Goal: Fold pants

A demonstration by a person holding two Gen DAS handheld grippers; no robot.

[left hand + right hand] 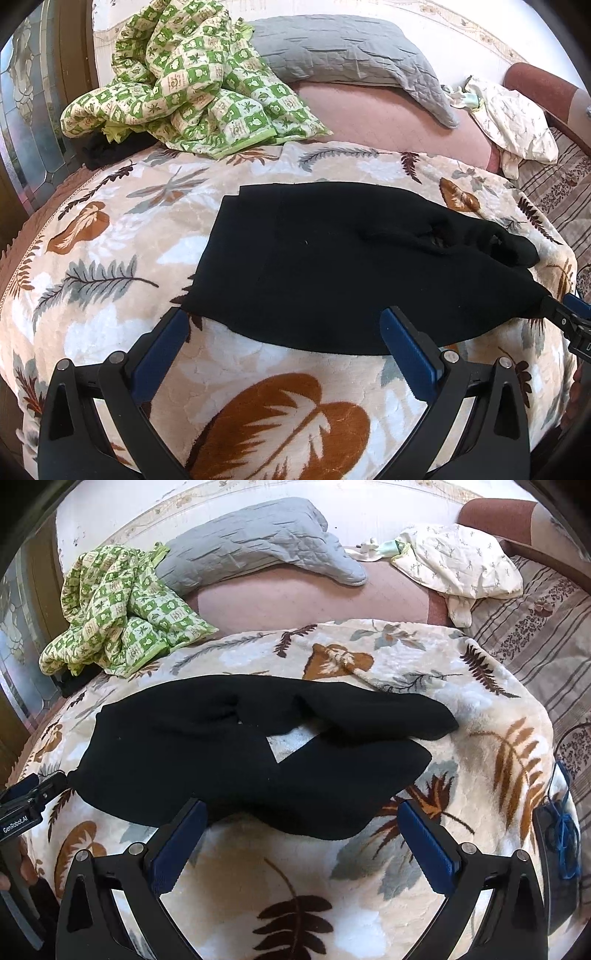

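Black pants (332, 266) lie on a leaf-patterned blanket (110, 258), waist to the left and legs to the right. In the right wrist view the pants (221, 760) show two legs doubled over, with a gap of blanket between them. My left gripper (284, 321) is open and empty, its blue pads straddling the pants' near edge. My right gripper (301, 812) is open and empty, just short of the pants' near edge. Each gripper shows at the edge of the other's view, the right one (569, 317) and the left one (33, 797).
A green checked quilt (177, 85) is bunched at the back left. A grey pillow (351, 48) lies behind, a white patterned cloth (517, 125) at the back right. A striped sheet (535, 627) lies to the right, and a blue cord (561, 830) hangs at the bed's right edge.
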